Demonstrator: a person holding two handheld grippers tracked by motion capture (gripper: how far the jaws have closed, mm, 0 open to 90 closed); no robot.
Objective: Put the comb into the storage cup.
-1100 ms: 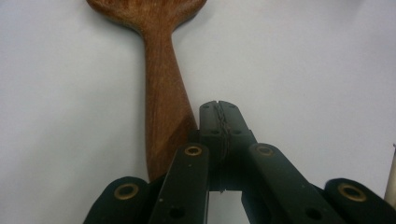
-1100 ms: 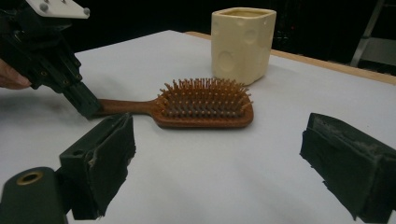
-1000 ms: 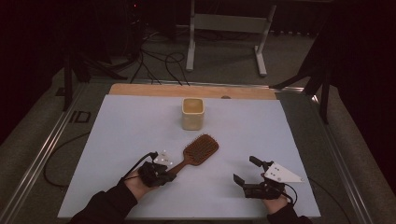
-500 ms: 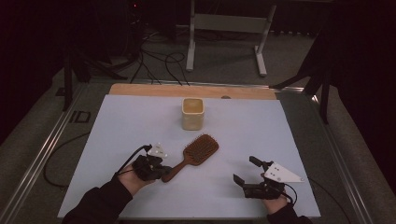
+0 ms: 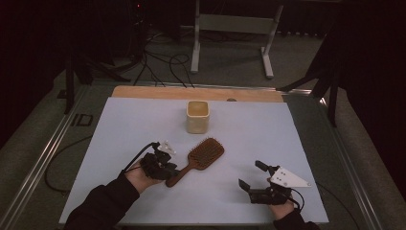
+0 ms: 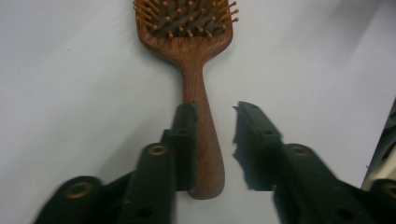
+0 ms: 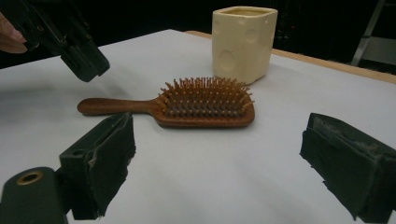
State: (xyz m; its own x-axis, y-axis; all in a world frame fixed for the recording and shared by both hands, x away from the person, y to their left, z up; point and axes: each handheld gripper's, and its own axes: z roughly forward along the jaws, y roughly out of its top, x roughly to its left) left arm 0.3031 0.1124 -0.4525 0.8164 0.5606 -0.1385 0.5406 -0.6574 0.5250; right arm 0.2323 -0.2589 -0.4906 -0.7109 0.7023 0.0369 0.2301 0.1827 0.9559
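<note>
A brown wooden hairbrush (image 5: pixel 203 157) lies bristles up on the white table top, its handle toward the person's left hand. My left gripper (image 5: pixel 168 168) is at the handle's end. In the left gripper view it (image 6: pixel 215 109) is open: one jaw lies against the brush handle (image 6: pixel 200 116), the other stands apart on the far side. My right gripper (image 5: pixel 250 174) rests open near the front right, pointing at the brush. Between its own jaws (image 7: pixel 224 154) there is nothing, and the hairbrush (image 7: pixel 205 105) lies a little way ahead of them.
A cream square cup (image 5: pixel 197 116) stands upright just behind the brush head; it is the cream cup (image 7: pixel 243 39) in the right gripper view. The white sheet (image 5: pixel 287 139) covers the table, with a wooden strip (image 5: pixel 143 92) along its far edge. Cables and a stand lie on the floor beyond.
My left gripper has shifted slightly at the handle's end and its top plate has moved away from the person. The brush, cup and right gripper have stayed put.
</note>
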